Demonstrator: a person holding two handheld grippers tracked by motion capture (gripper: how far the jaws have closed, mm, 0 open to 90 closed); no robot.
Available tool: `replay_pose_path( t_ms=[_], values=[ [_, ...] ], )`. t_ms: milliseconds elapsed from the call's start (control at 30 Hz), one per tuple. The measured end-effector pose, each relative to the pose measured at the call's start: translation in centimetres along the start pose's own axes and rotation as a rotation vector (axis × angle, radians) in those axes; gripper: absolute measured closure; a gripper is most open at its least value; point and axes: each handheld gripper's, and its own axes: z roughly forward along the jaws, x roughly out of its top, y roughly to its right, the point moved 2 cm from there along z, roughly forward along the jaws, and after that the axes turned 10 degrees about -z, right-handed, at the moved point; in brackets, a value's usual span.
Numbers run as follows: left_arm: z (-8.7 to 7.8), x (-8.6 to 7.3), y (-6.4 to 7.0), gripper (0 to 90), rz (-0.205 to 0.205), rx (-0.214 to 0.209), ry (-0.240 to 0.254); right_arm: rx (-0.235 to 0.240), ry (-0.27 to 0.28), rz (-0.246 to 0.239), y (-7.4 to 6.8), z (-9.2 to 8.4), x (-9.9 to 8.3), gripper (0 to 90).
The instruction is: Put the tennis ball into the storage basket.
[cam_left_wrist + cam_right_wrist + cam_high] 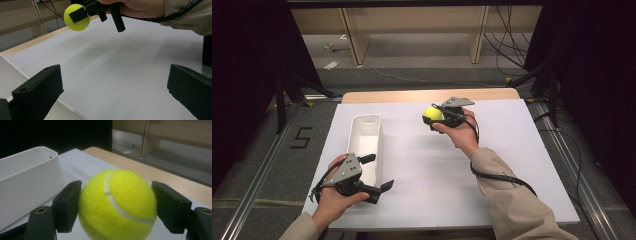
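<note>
Tennis ball [432, 114] sits clamped between the two black jaws of the right gripper [438, 116], lifted clear of the white table [512, 165] near its far edge, a little right of the white bin's [362, 145] far end. In the right gripper view the ball [117, 205] shows a pad pressed against each flank, with the bin wall [27, 187] close on the left and the table's wooden far edge behind it. From the left gripper view the ball [76, 17] hangs in the air above the table surface, so the pick-up looks done and the carry is the step in hand.

Judging by the layout, the likely goal is the bin, which lies lengthwise along the table's left side. The next move would then call for swinging the ball leftward over the bin's open top, keeping it above the rim, lowering it inside and only then parting the jaws; a release outside the walls would let the ball roll across the table.

The right forearm reaches diagonally from the near right corner, wrist bent so the gripper points left toward the bin. The left gripper [379, 190] rests near the table's near edge beside the bin's near end, its jaws wide apart and holding nothing, aimed across the table.
</note>
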Motion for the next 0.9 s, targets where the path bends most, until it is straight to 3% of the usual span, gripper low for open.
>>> replay_pose_path(
  t_ms=[900],
  values=[
    [0.0,0.0,0.0,0.0,0.005,0.001,-0.003,0.030,0.040,-0.021,-1.4,-1.5,1.2,27.5]
  ],
)
